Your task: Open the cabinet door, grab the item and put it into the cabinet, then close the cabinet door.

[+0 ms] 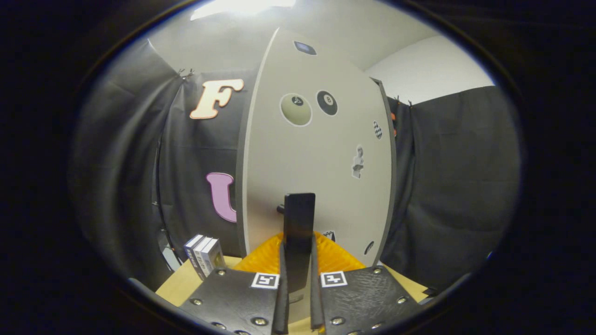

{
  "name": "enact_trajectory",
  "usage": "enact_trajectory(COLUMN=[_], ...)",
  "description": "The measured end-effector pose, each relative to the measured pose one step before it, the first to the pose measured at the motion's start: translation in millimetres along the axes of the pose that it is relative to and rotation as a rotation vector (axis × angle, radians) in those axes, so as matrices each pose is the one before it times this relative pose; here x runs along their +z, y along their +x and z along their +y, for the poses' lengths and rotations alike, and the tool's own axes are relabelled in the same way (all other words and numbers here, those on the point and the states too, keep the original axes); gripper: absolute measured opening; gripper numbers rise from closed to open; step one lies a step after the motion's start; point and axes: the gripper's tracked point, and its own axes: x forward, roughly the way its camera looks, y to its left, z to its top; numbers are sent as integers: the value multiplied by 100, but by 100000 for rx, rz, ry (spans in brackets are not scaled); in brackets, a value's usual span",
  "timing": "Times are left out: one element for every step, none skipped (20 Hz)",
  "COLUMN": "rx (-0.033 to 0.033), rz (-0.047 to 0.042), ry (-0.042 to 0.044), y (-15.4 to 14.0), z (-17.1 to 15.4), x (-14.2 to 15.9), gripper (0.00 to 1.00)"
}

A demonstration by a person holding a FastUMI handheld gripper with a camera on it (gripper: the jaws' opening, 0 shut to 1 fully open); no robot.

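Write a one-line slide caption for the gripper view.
Tool shut on the dark handle of the stickered cabinet door, small boxes standing beside it.

Small boxes [203, 253] sit on the table [179, 286], left of the cabinet door [316, 153].

- The gripper view rides on the tool [298, 260], looking forward along its fingers.
- It faces the cabinet door [321, 153] from very near, low over the bench [186, 284].
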Motion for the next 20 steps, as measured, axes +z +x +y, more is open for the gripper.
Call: enact_trajectory(rx=[-551,-542,-598,-386,-582,-811,-1025,-1040,-1074,-1025,-952,-935,-1007,-1102,-1392,-1401,-1293,-843,-614,-538], rz=[-21,-84,-57,46,50,111,0,267,430,481,469,333,67,-68,-65,-56,99,240,456,667], ry=[-260,-437,-526,-267,-152,-63,-96,-60,147,453,563,646,275,-128,-64,-107,162,204,766,1254], y=[-277,-305,-383,-298,-253,-348,-436,-446,-428,-495,-535,-427,-469,-393,-368,-292,-330,-300,-202,-148], z=[-339,-283,-392,-267,-328,-445,-552,-647,-669,-708,-812,-824,-865,-893,-981,-936,-922,-900,-793,-719], x=[49,75,-14,21,39,47,-4,42,-56,45,16,50,-74,73,-63,66,-5,123,-82,-3], gripper=[18,18,18,18,18,18,18,18,18,18,18,18,18,18,18,18,18,18,18,18])
